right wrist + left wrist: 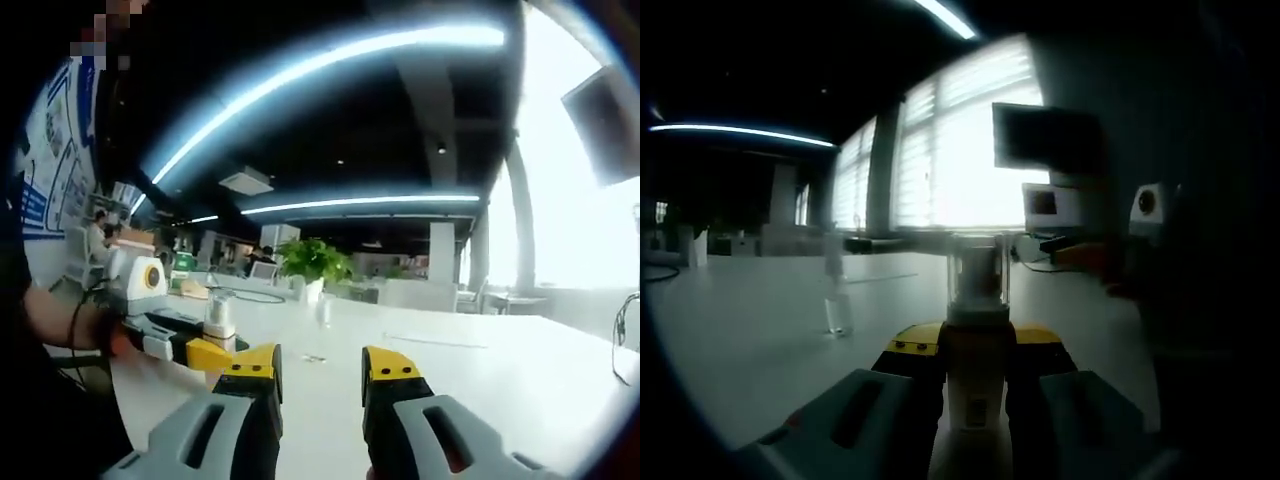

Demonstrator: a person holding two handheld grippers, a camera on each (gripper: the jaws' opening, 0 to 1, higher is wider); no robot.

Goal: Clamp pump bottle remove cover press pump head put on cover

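A white pump bottle (976, 385) with a clear cover (978, 268) on top stands upright between the yellow-tipped jaws of my left gripper (978, 352), which is shut on its body. In the right gripper view the same bottle (218, 318) shows at the left, held by the left gripper (190, 350) with a hand behind it. My right gripper (320, 375) hangs open over the white table (480, 370), nothing between its jaws, to the right of the bottle and apart from it.
A small clear bottle-like thing (838, 312) stands on the table (750, 320), also seen ahead of the right jaws (322, 312). A monitor (1045, 135) hangs by bright windows. A potted plant (312, 260) stands further back. People sit far left.
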